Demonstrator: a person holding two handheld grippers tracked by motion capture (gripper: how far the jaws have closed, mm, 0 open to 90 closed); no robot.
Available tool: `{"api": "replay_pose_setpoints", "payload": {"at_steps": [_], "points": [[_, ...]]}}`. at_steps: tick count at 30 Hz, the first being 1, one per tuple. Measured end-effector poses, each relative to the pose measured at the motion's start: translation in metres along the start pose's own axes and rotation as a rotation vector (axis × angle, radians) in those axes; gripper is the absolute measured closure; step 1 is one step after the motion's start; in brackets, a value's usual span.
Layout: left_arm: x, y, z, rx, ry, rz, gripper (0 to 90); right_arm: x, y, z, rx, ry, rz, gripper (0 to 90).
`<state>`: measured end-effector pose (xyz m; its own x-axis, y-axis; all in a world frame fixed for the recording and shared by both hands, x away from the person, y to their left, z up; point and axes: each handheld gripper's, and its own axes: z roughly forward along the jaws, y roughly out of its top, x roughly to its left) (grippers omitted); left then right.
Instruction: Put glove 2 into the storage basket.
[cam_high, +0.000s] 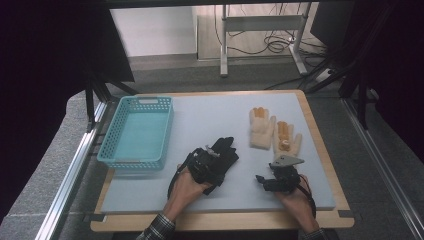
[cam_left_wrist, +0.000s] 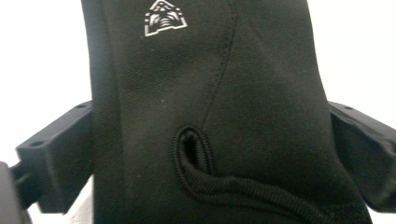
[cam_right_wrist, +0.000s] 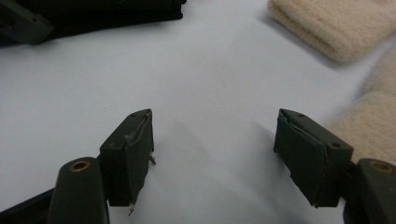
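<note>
Landmark for all places: the black glove (cam_high: 223, 152), lying near the middle of the pale blue mat (cam_high: 210, 112).

Nearest the person: two forearms in checked sleeves (cam_high: 159, 227) at the table's near edge, each hand carrying a gripper.

Left gripper (cam_high: 206, 162): sits on the near end of the black glove. In the left gripper view the black glove (cam_left_wrist: 210, 102) runs between the two jaws, its cuff and a small white emblem (cam_left_wrist: 164, 21) toward the top. The jaws stand at either side of the fabric, close against its edges; whether they press on it I cannot tell.

Right gripper (cam_high: 266, 181): to the right of the black glove and a little nearer the person, low over bare mat, a grey three-cornered plate (cam_high: 286, 161) on top. In the right gripper view (cam_right_wrist: 212, 154) the jaws stand wide apart with nothing between them; a corner of the black glove (cam_right_wrist: 116, 11) shows far off at upper left.

Beyond the right gripper: two cream gloves, to the right of the black glove and farther back. The nearer cream glove (cam_high: 286, 138) lies just beyond the grey plate; the farther cream glove (cam_high: 261, 128) lies just beside it on the black glove's side, edges touching or nearly so. Both have orange-tinted fingers.

Left of the black glove and slightly farther: a turquoise mesh basket (cam_high: 116, 145), nothing in it.

Farthest: table legs and loose cables (cam_high: 272, 45) on the floor.
</note>
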<state>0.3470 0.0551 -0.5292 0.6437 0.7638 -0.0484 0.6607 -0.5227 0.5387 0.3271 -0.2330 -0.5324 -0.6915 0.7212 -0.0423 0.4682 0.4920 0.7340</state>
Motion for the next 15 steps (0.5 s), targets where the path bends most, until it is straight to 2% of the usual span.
{"api": "replay_pose_setpoints", "payload": {"at_steps": [4,6,8,10,13,15], "points": [[0.006,0.002,-0.006,0.016,0.004,0.000,16.8,0.000,0.000,0.000,0.000,0.000,0.000,27.7],[0.009,0.002,-0.008,0.007,0.003,0.000,27.6,0.000,0.000,0.000,0.000,0.000,0.000,27.7],[0.016,0.000,-0.012,-0.011,0.000,-0.006,46.0,0.000,0.000,0.000,0.000,0.000,0.000,27.7],[0.021,-0.002,-0.013,-0.018,-0.010,-0.017,56.0,0.000,0.000,0.000,0.000,0.000,0.000,27.7],[0.025,-0.001,-0.016,-0.019,-0.030,-0.011,62.9,0.000,0.000,0.000,0.000,0.000,0.000,27.6],[0.026,0.000,-0.018,-0.024,-0.015,-0.006,65.2,0.000,0.000,0.000,0.000,0.000,0.000,27.6]]}}
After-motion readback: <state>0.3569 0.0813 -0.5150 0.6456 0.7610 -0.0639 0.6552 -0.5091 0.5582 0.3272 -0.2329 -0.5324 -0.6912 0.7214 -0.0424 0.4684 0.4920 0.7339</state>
